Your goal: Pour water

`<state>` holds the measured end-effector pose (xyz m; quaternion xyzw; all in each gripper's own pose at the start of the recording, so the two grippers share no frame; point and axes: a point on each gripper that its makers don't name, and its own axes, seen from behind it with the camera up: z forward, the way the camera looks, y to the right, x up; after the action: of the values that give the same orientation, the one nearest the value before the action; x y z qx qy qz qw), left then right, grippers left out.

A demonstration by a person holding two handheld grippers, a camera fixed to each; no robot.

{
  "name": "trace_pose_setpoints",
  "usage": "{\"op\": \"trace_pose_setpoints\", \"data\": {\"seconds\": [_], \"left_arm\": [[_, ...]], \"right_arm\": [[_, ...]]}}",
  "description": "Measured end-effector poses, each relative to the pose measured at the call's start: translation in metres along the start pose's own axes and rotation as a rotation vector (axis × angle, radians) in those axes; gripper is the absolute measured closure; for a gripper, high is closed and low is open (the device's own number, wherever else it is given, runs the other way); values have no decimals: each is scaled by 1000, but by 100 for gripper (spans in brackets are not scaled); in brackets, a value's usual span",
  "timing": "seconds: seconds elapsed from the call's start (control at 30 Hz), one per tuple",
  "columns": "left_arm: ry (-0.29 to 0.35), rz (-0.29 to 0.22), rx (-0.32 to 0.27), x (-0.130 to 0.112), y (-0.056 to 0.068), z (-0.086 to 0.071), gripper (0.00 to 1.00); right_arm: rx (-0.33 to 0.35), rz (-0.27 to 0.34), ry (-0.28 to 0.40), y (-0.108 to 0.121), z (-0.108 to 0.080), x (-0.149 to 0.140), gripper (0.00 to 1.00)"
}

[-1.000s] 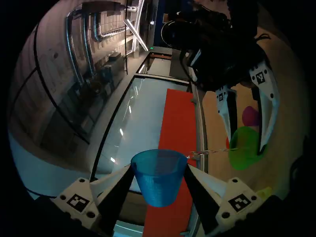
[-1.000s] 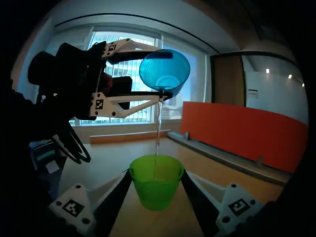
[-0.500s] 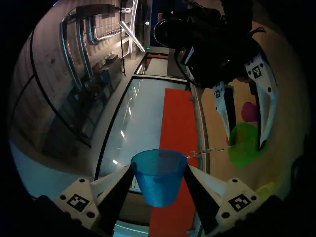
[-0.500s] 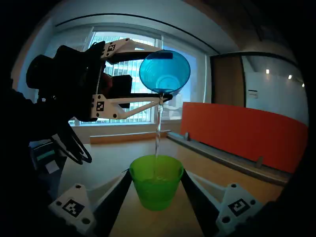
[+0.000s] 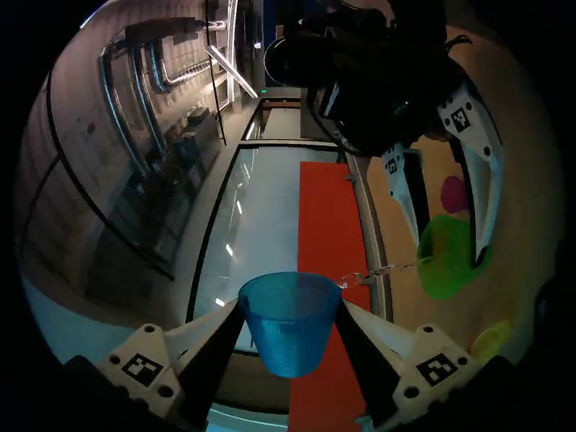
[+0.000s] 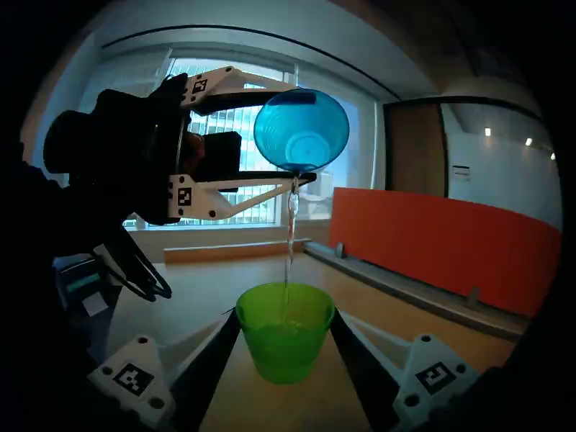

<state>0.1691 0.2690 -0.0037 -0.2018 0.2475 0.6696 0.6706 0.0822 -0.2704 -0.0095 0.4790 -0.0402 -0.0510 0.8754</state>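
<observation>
Looking forward from the right gripper [image 6: 284,320], a large bright window [image 6: 358,144] takes the far wall. A long orange panel [image 6: 446,245] runs to the right of the fingers, along the far edge of a wooden table [image 6: 216,281] that lies under them.

The left gripper [image 6: 301,133] is above and ahead of the right one. It is turned on its side, one finger over the other. Its two fingers press on a blue plastic cup [image 6: 301,129] from both sides, at a middle width. This cup is tipped so far that its mouth faces the right gripper's camera and its round bottom shows inside. How much water it has inside, I cannot tell.

The right gripper holds a green plastic cup [image 6: 284,345] upright between its fingers, and both press on the walls. Whether the cup touches the table I cannot tell.

A thin stream of water [image 6: 290,230] falls from the lower rim of the blue cup straight down into the mouth of the green cup. Some water is in the green cup, but its level is not clear. In the left gripper view the stream runs sideways from the blue cup toward the green one.
</observation>
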Motion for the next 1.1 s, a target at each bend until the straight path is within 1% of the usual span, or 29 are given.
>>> {"op": "trace_pose_setpoints", "data": {"seconds": [0.17,0.57,0.97,1.1], "left_arm": [[4,26,5,3,-1,0,14],[9,115,8,9,0,-1,14],[12,170,19,11,-2,0,14],[12,170,21,11,-2,0,14]], "right_arm": [[0,-1,1,0,-1,0,10],[-2,-5,2,-1,-2,1,10],[-3,-6,3,0,-2,1,10],[-2,-5,4,0,-2,1,10]]}}
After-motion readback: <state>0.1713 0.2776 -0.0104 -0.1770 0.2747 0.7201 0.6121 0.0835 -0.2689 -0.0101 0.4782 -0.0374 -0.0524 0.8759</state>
